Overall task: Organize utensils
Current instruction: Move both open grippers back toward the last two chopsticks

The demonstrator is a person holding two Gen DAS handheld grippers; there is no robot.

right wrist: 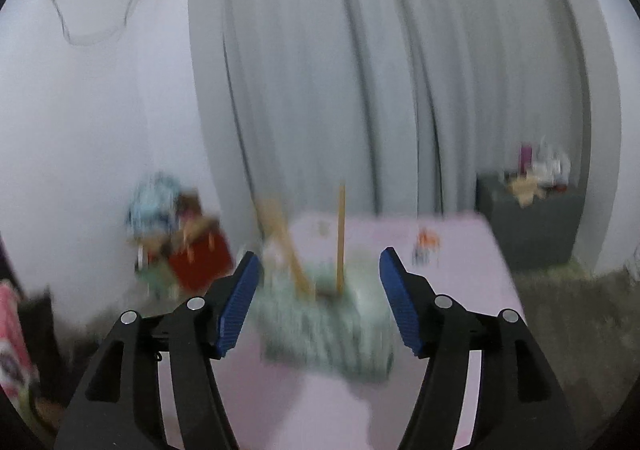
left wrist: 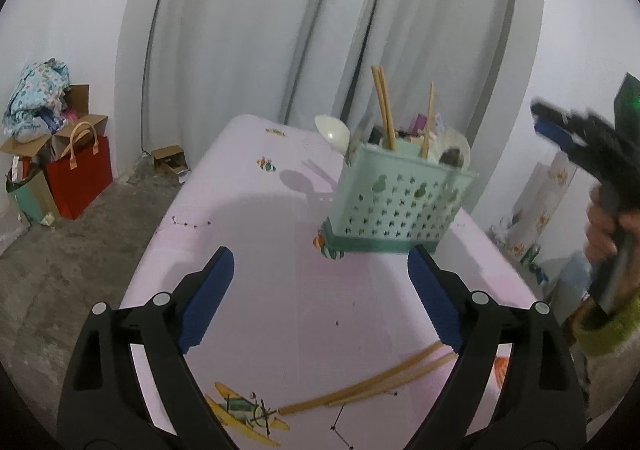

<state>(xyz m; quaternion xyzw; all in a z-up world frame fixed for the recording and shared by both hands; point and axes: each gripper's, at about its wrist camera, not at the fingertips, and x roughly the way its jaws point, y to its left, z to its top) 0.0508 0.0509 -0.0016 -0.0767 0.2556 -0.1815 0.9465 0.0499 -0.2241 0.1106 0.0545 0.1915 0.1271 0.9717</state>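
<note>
Chopsticks lie loose near the tabletop's near edge, by the spread, empty left tongs. Right tongs, also spread and empty, could knock over the green caddy ahead.

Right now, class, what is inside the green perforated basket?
In the green basket: three wooden chopsticks standing up and a white spoon at its left end. The walls hide their lower ends and anything lying deeper.

chopsticks between open left gripper fingers
</note>
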